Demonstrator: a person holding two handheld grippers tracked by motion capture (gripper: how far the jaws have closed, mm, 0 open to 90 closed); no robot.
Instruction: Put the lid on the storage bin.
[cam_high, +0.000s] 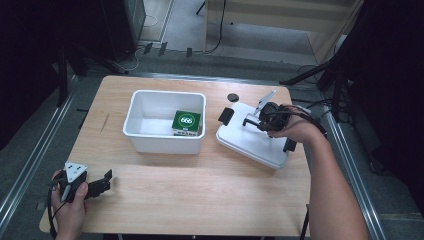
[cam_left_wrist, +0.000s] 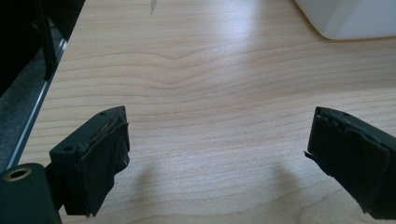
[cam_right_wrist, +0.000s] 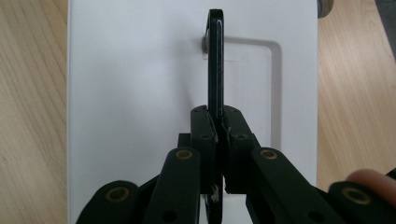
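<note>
So the table (cam_high: 165, 200) was the big wooden thing under everything; nothing fancy. On it, a bit left of the middle and toward the far side, sat the white bin (cam_high: 165, 144) with its top off, and a green box (cam_high: 186, 122) was parked in its right half; my guess was the bin had been left uncovered so the box could go in first.

The lid (cam_high: 252, 145) lay flat on the table just right of the bin, close but apart from it, tilted a little askew; handy spot, near enough to swing across.

The right gripper (cam_right_wrist: 218, 128) was over the lid with its jaws clenched on the lid's black handle (cam_right_wrist: 215, 56), which stood up on edge between them; pinching that thin handle looked like the only decent way to lift a wide flat lid.

The left gripper (cam_left_wrist: 217, 144) rested at the near left corner of the table, jaws spread wide, nothing between them; probably just kept out of the way.
</note>
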